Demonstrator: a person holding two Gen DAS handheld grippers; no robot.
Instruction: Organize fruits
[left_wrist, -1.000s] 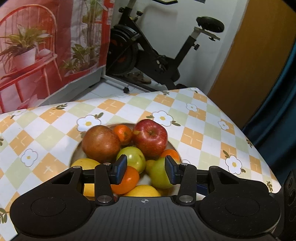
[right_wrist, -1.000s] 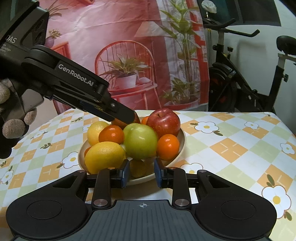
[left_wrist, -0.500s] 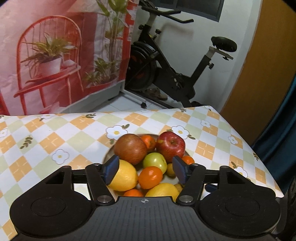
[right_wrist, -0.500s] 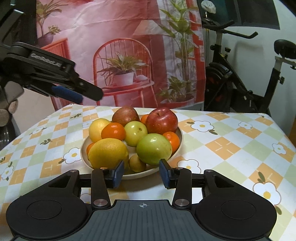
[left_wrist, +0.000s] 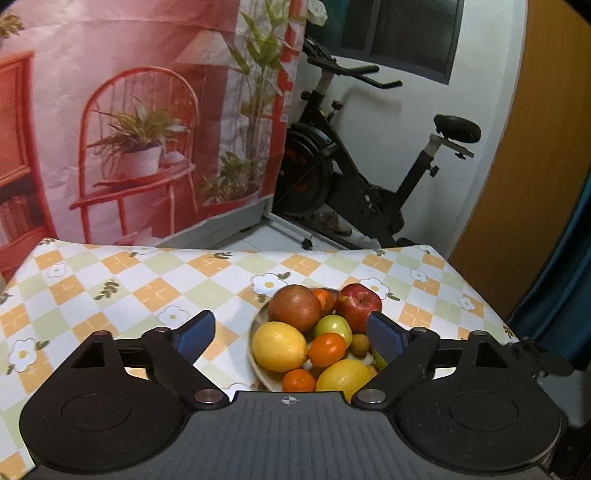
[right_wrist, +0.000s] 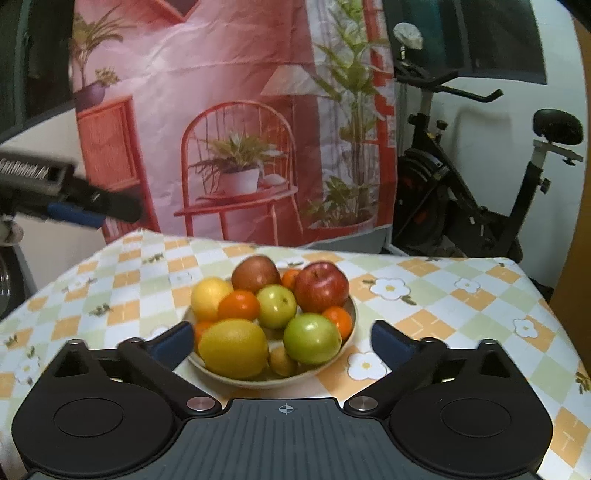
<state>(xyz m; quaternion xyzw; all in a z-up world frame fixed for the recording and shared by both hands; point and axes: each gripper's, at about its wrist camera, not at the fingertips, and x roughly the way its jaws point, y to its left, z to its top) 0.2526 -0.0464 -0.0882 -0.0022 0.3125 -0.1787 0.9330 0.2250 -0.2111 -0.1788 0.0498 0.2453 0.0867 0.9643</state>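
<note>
A pale bowl heaped with fruit stands mid-table. It holds a red apple, a brownish apple, two green apples, the larger at the front, lemons and small oranges. My right gripper hovers before the bowl, jaws opening wide and holding nothing. In the left wrist view the same bowl and red apple lie below my left gripper, whose jaws are also opening and empty. The left gripper shows blurred at the far left of the right wrist view.
The table wears a checked cloth with flowers; its far edge and right edge are close to the bowl. Behind it hang a printed red-chair backdrop and stands an exercise bike. A blue curtain hangs at right.
Both grippers have drawn back and risen from the bowl, and their jaws have spread from nearly shut to wide. The large green apple has settled at the bowl's front.
</note>
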